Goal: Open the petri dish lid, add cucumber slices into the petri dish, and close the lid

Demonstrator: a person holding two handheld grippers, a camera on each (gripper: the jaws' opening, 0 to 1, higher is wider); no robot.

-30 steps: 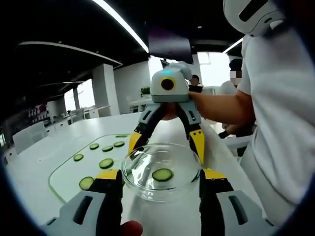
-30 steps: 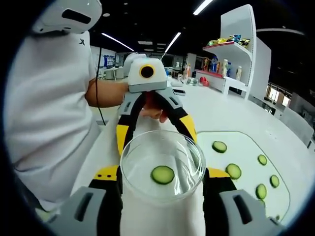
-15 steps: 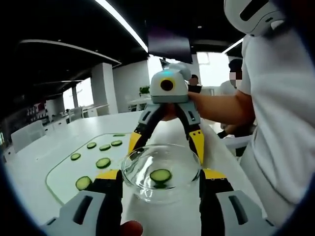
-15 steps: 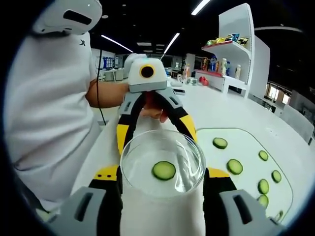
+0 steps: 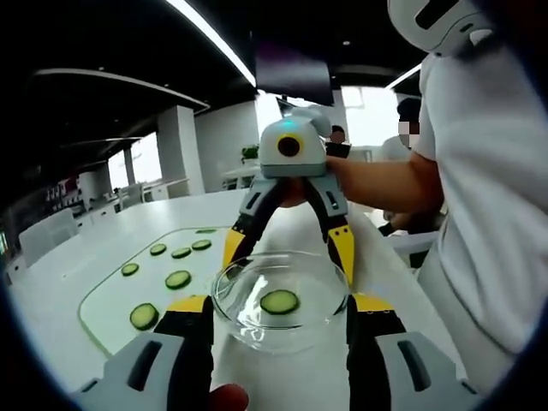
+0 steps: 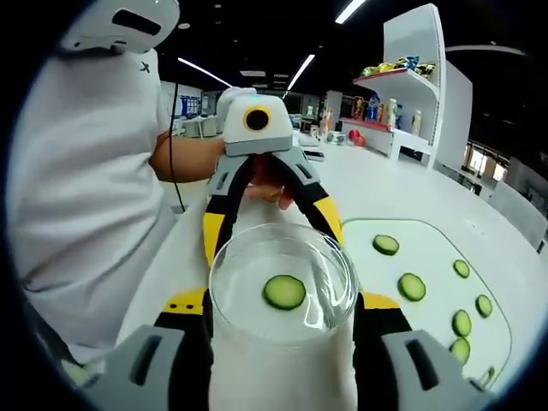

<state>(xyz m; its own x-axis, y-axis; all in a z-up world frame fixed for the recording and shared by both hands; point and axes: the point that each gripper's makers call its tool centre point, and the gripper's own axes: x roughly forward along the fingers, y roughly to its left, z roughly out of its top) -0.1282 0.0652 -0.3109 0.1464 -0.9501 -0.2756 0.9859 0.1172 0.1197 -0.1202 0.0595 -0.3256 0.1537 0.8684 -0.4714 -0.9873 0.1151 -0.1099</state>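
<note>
A clear glass petri dish with one cucumber slice inside is held above the white table. My left gripper is shut on it, a yellow-tipped jaw against each side. My right gripper comes in from the far side, and its two fingers grip the dish's far rim. In the right gripper view the same dish and slice sit between the right gripper's own jaws, with the left gripper opposite. I cannot tell the lid from the base.
A pale mat with a green edge lies on the table with several cucumber slices on it; it is also in the right gripper view. The person in a white shirt stands close. A shelf with goods stands behind.
The dish has rocked a little between the jaws and the slice has slid slightly inside it. Both grippers keep their hold.
</note>
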